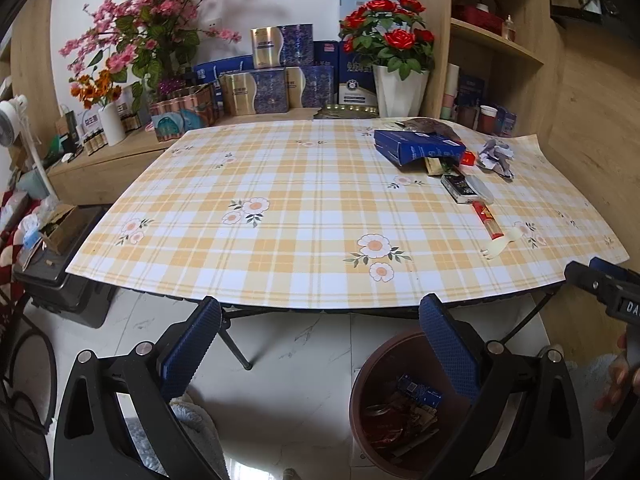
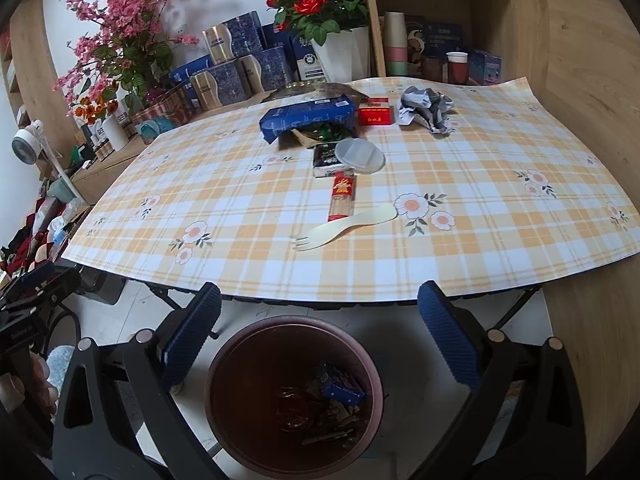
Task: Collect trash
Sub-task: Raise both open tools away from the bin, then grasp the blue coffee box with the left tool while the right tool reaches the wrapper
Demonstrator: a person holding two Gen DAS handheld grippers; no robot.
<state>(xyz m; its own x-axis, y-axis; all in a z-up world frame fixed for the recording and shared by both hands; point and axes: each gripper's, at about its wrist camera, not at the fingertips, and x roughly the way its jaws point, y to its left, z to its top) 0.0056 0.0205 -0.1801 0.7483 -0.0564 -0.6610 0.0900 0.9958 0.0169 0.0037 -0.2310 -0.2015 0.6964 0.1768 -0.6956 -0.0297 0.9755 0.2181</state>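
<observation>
Your left claw (image 1: 320, 344) and right claw (image 2: 320, 332) are wide apart, holding nothing. The spork (image 2: 346, 226) lies slanted, prongs pointing toward you.

Blue box (image 2: 308, 117) covers most of the wrappers tucked under it, mid-frame. Bin (image 2: 224, 364) contents are too dark to make out. Right gripper (image 1: 600, 280) is cut off at the left view's right edge; print on the red packet (image 2: 343, 196) is unreadable.

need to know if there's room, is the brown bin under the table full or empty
Partly filled. The brown bin holds a blue box and some wrappers at its bottom, with bare wall showing above them.
</observation>
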